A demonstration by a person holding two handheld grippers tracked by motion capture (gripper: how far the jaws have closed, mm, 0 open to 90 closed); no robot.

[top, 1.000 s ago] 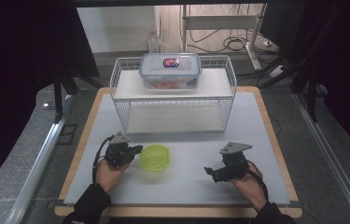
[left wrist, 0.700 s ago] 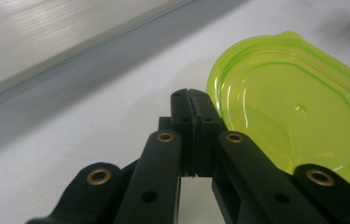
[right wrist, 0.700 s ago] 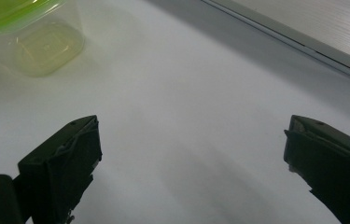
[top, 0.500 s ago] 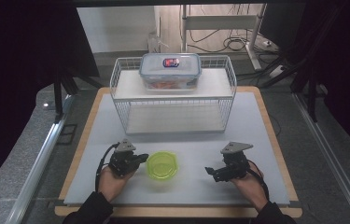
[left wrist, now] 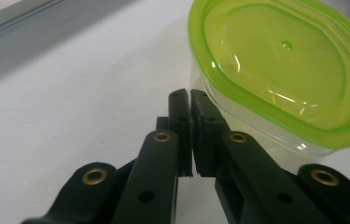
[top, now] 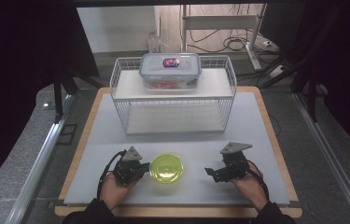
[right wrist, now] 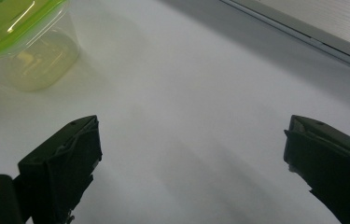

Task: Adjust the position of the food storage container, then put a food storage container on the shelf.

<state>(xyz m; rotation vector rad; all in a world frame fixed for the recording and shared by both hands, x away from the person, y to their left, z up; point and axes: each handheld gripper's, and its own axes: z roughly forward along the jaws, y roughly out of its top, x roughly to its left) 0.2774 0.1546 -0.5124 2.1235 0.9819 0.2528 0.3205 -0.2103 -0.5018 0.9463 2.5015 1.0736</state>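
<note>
Resting against green-lidded tub [left wrist: 275,79], left gripper [left wrist: 190,95] closed, empty; right gripper [right wrist: 191,154] wide open, empty

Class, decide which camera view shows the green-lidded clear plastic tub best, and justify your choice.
The left gripper view: the green-lidded clear plastic tub is close and sharp, with lid, rim and clear wall visible beside the shut left gripper. The high view shows it whole but small; the right gripper view catches one cropped corner.
</note>
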